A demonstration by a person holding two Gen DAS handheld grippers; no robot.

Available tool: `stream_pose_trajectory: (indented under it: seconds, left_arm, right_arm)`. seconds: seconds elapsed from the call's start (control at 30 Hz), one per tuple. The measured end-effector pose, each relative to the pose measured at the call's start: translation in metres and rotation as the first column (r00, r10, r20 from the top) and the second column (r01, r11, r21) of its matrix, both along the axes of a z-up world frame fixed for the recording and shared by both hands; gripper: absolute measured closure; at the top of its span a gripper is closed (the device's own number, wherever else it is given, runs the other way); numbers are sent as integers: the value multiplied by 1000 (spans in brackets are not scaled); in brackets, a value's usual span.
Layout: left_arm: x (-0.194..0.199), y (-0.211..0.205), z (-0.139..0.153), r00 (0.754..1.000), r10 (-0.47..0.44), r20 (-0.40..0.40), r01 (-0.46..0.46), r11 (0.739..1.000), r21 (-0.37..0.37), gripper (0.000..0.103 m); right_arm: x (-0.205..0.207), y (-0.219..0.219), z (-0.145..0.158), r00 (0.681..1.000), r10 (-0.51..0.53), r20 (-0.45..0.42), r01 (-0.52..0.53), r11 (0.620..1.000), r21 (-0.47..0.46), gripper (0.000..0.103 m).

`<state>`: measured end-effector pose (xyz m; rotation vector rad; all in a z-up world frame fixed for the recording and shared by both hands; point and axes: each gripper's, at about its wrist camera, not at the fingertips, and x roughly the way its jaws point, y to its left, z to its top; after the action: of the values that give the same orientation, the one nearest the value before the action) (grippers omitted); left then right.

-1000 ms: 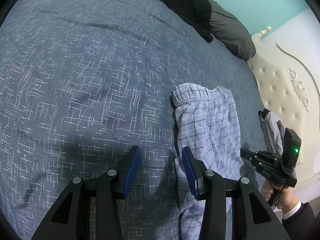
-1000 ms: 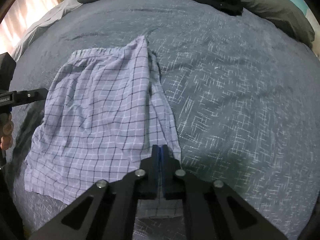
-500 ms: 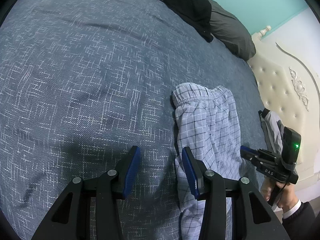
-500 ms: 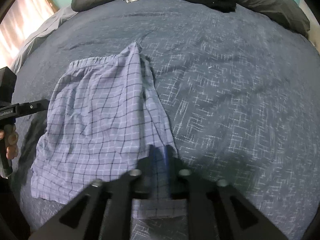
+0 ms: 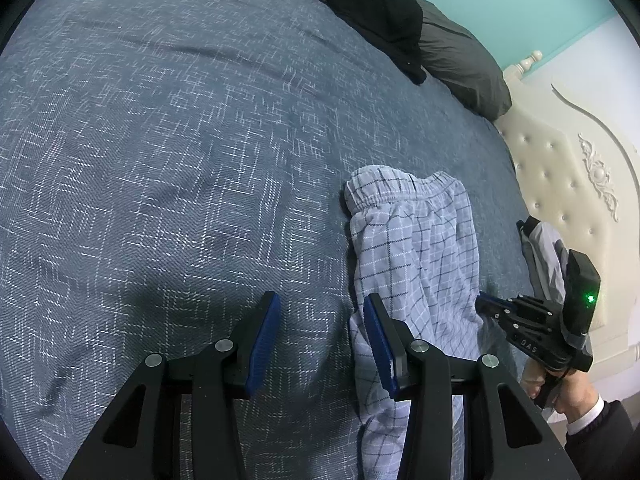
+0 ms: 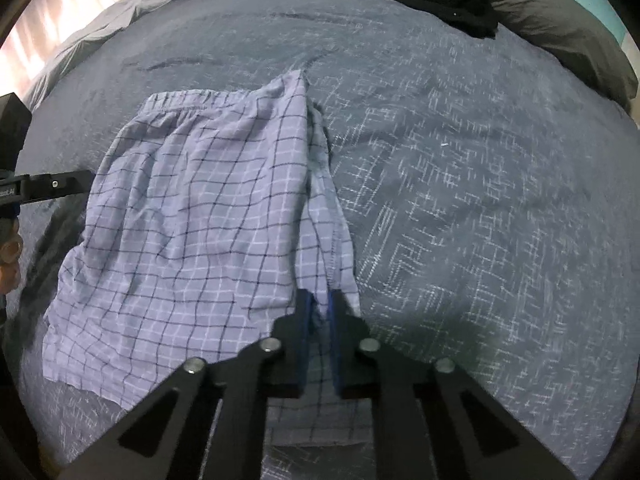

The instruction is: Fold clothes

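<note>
Shorts (image 6: 192, 216) folded lengthwise; right gripper (image 6: 319, 312) just closed, pinching their near-right edge, left gripper (image 5: 320, 316) agape, cross-fold pending.

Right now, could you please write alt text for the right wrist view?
The right tool pinches the near edge of checked shorts lying on a blue bedspread. The left tool shows at the left edge; dark pillows lie behind.

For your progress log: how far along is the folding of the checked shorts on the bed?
Done: checked shorts lie spread on the bed. In hand: the right gripper has just closed on their edge; the left gripper is open. Left: every fold.
</note>
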<state>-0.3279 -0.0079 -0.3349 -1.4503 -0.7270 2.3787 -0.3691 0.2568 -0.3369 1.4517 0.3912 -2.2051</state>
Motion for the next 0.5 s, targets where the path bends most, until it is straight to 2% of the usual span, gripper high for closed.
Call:
stream_pose_trajectory:
  seconds: [0.37,0.5]
  left_arm:
    - [1,2,0,1000,2,0,-2,1000,-1,56]
    - [2,3,-1,1000,4,0,-4,1000,-1,56]
  right_arm:
    - [14,9,21,996,-73,-48,71,997,-36,100]
    - [12,41,30,990,-140,-28,137,987,-82,100]
